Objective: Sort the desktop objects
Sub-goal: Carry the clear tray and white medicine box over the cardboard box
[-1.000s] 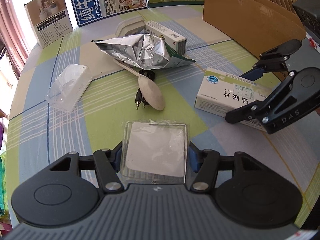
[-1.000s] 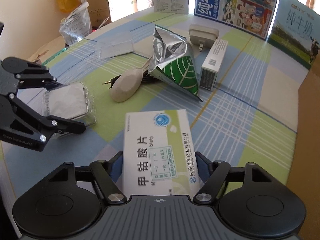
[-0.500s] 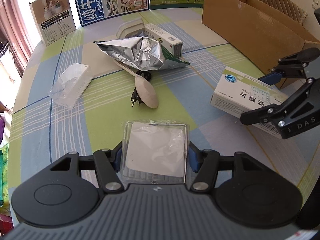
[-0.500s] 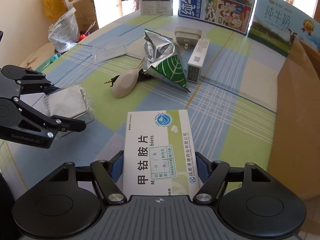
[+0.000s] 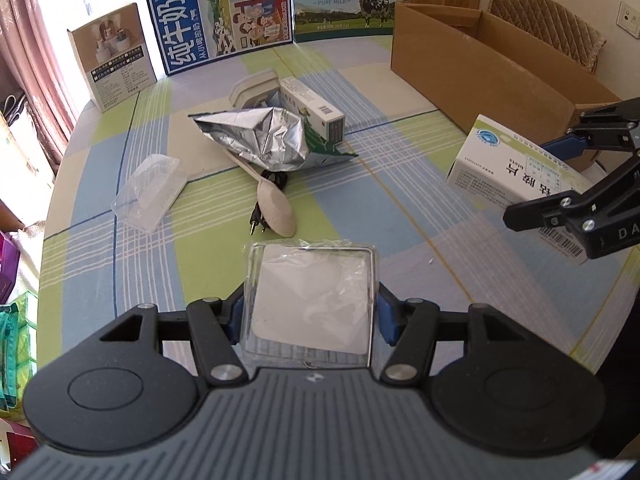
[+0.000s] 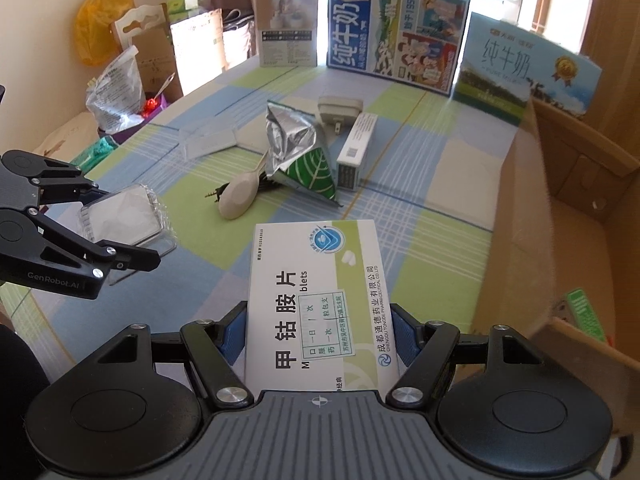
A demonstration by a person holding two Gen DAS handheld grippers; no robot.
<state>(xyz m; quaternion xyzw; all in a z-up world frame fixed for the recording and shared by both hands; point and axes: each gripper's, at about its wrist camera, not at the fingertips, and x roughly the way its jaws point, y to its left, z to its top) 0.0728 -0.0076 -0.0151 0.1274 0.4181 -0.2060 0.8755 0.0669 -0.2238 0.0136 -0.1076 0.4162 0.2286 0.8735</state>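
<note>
My left gripper (image 5: 310, 316) is shut on a clear plastic packet with a white pad (image 5: 312, 300) and holds it above the table; it also shows in the right wrist view (image 6: 120, 216). My right gripper (image 6: 318, 336) is shut on a white and green medicine box (image 6: 320, 292), held above the table next to the open cardboard box (image 6: 560, 216); the medicine box also shows in the left wrist view (image 5: 516, 176). On the checked tablecloth lie a silver foil bag (image 5: 268, 140), a beige spoon (image 5: 274, 204), a black audio cable (image 5: 260, 220), a clear plastic case (image 5: 150, 192), a long white box (image 5: 312, 112) and a white charger (image 5: 252, 88).
Milk cartons (image 5: 224, 20) and a small product box (image 5: 112, 56) stand along the table's far edge. The cardboard box (image 5: 480, 64) takes up the right side. Bags (image 6: 116, 92) stand off the table's left edge. A chair (image 5: 548, 20) is behind the cardboard box.
Both grippers have risen with their loads. The right gripper has carried the medicine box to the right, towards the cardboard box. The items on the table have not moved.
</note>
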